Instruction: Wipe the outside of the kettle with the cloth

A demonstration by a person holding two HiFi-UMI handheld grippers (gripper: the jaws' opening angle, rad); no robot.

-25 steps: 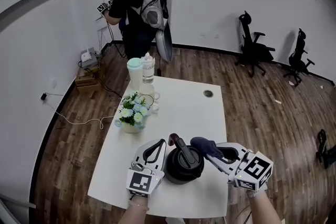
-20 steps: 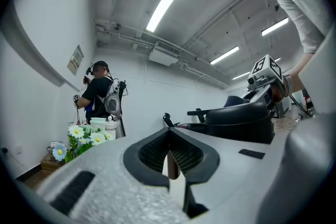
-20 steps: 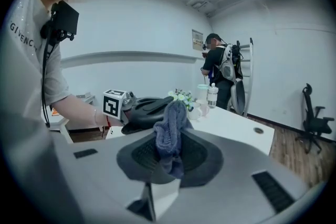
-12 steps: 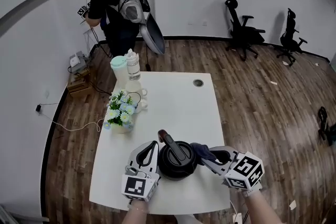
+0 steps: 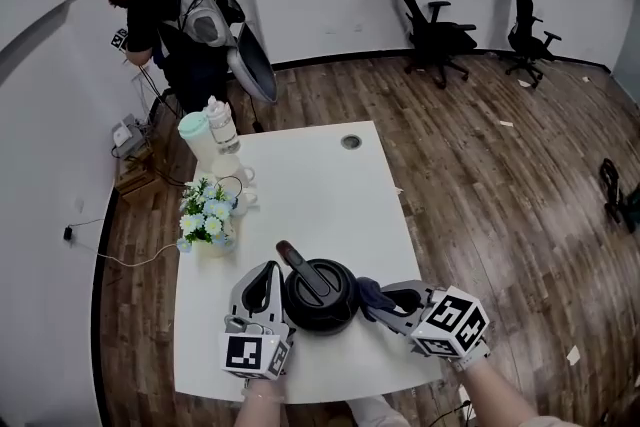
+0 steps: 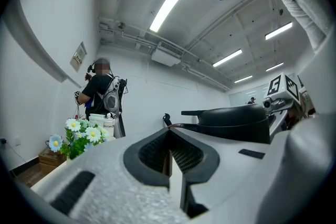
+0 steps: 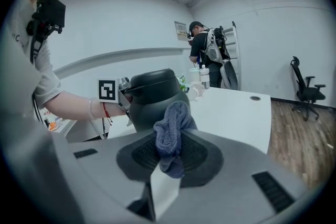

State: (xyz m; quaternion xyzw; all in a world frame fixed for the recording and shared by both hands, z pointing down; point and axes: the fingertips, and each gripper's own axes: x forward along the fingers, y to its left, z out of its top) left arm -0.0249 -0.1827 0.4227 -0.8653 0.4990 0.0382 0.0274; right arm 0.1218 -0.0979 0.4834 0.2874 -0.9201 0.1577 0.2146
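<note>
Findings at this moment, for your attention.

1. The kettle (image 5: 318,295) is black and stands upright on the near part of the white table (image 5: 320,185), between your two grippers. Its handle runs across the lid, and the spout end points away from you and to your left.

2. Your left gripper (image 5: 268,273) lies just beside the kettle's left flank. The left gripper view shows the jaws brought together with nothing between them (only a thin seam shows where they meet). In that view the kettle (image 6: 231,123) sits off to the right of the jaws, not within them.

3. Your right gripper (image 5: 388,300) is on the kettle's right side. Its jaws are clamped on a bunched blue cloth (image 7: 170,131), which stands up out of them in a wad. From the head view the cloth (image 5: 368,293) is at the kettle's right wall, touching it or just beside it. I cannot confirm contact. In the right gripper view the kettle (image 7: 152,94) rises directly behind the wad.

4. Other items on the table are well apart from the kettle. A pot of white and blue flowers (image 5: 205,220) stands at the left edge. A pale tub with a green lid (image 5: 195,137) and a clear bottle (image 5: 222,125) stand together at the far left corner. A round hole (image 5: 350,142) sits near the far edge.

5. A second person (image 5: 165,5) with a backpack stands by the far wall, and two black office chairs (image 5: 430,25) are across the wooden floor.
</note>
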